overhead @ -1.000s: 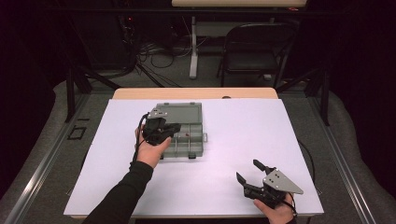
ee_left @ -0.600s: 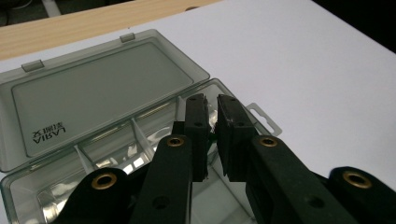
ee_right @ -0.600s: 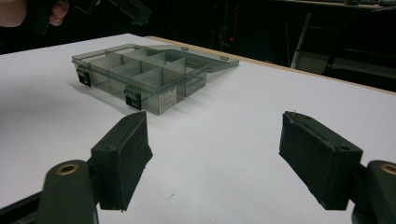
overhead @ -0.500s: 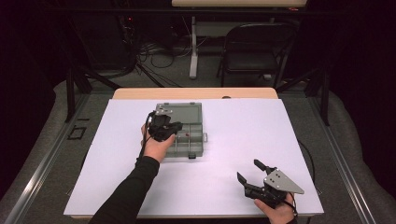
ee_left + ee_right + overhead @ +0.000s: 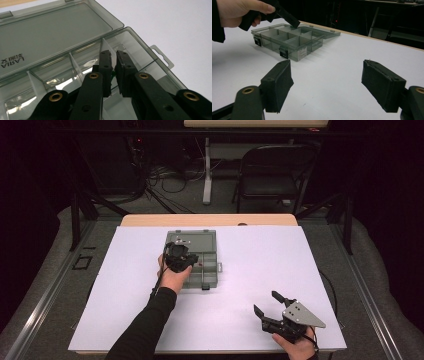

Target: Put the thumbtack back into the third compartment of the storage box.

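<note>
Smoky grey plastic box (image 5: 197,257), lid (image 5: 47,32) flung back flat, lying toward the far middle of the worktop (image 5: 260,270). Divided inside by clear walls into several compartments. Two black latches on the box's front wall, seen from the right gripper view, with a small white label on the end wall. Printed lettering on the lid, upside down in the left gripper view. Hang tab sticking out from one end of the box.

Left gripper (image 5: 113,68) poised above the box's compartments, tips pointing down into it, held in a hand (image 5: 172,277) coming from the box's near side. Jaws drawn nearly together, only a thin slit between the pads. A speck of green (image 5: 113,74) glimpsed in that slit, too small to identify; whether pinched or merely behind the pads, cannot tell. Exact compartment beneath the tips unclear too, though close to one of the clear dividers.

Right gripper (image 5: 327,82) well apart from the box, near the worktop's front edge and off to the box's right, jaws spread wide with nothing between them but bare white surface. Grey three-cornered plate on top of it, seen from the high view. Pointed back toward the box, with the box and the left hand both showing beyond its pads.
</note>
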Motion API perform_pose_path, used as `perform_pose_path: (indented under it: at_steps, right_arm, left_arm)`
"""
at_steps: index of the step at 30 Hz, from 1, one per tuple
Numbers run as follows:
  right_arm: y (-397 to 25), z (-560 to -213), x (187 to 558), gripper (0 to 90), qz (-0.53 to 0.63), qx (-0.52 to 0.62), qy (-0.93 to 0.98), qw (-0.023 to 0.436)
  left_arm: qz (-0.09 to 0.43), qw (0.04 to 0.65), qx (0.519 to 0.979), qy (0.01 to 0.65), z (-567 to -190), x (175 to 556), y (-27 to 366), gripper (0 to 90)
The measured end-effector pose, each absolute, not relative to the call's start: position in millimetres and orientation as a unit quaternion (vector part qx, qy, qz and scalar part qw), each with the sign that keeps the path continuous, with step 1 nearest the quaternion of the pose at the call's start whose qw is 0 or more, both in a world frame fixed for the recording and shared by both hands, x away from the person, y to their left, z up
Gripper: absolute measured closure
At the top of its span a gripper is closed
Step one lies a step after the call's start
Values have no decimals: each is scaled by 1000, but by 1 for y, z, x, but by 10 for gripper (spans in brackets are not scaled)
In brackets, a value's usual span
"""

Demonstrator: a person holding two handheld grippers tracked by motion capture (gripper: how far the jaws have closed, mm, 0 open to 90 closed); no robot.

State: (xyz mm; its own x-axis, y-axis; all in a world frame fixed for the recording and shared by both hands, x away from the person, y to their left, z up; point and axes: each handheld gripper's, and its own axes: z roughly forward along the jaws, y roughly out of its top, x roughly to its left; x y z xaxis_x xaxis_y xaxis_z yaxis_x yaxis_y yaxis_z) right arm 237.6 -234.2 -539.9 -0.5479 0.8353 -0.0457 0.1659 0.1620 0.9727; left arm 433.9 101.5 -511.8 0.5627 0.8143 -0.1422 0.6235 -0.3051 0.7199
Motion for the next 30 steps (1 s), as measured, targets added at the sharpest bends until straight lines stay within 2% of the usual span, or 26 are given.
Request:
perform_pose_path:
  at_steps: [13,23,30]
  right_arm:
    - [-234,-540,237,235,539,359,696,309]
    - [-234,-540,237,235,540,359,695,309]
    - [-234,-540,237,234,538,360,696,310]
  left_arm:
    - [123,371,795,464,-520,438,100,812]
    - [134,386,782,471,-514,429,110,566]
    - [133,407,771,471,-506,413,123,452]
